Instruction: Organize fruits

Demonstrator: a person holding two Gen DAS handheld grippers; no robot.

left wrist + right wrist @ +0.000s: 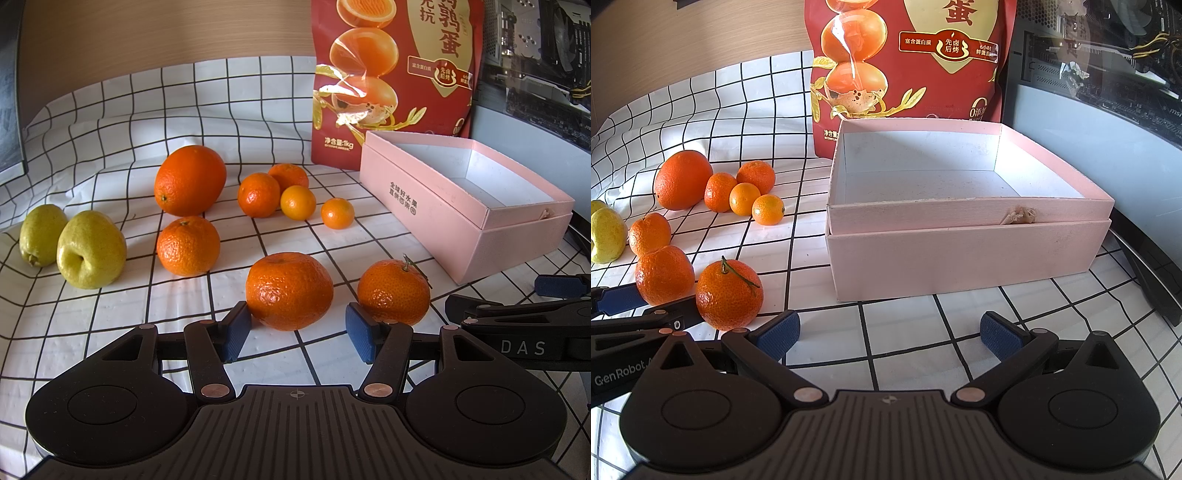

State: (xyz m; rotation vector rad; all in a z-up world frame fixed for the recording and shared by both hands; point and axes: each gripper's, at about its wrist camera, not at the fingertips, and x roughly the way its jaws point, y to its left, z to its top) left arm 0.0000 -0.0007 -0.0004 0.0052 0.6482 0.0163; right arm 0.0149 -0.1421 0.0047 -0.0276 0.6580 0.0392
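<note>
Two hand-held grippers hover low over a white checked tablecloth [110, 314] strewn with fruit. The left gripper [295, 336] has its blue pads spread wide and holds nothing; a large mandarin [289, 290] sits just ahead of the gap between them, with a stemmed mandarin [393, 291] just beyond the right-hand pad. The right gripper [890, 338] is likewise spread and empty, facing the near wall of an open pink box [960, 258] that contains no fruit. Farther back on the cloth lie a big orange [190, 180], another mandarin [187, 245] in front of it, and a cluster of four small citrus fruits [288, 195] between the orange and the box. Two green pears [74, 245] rest touching at the far left. A red snack bag [391, 74] stands upright behind the box.
</note>
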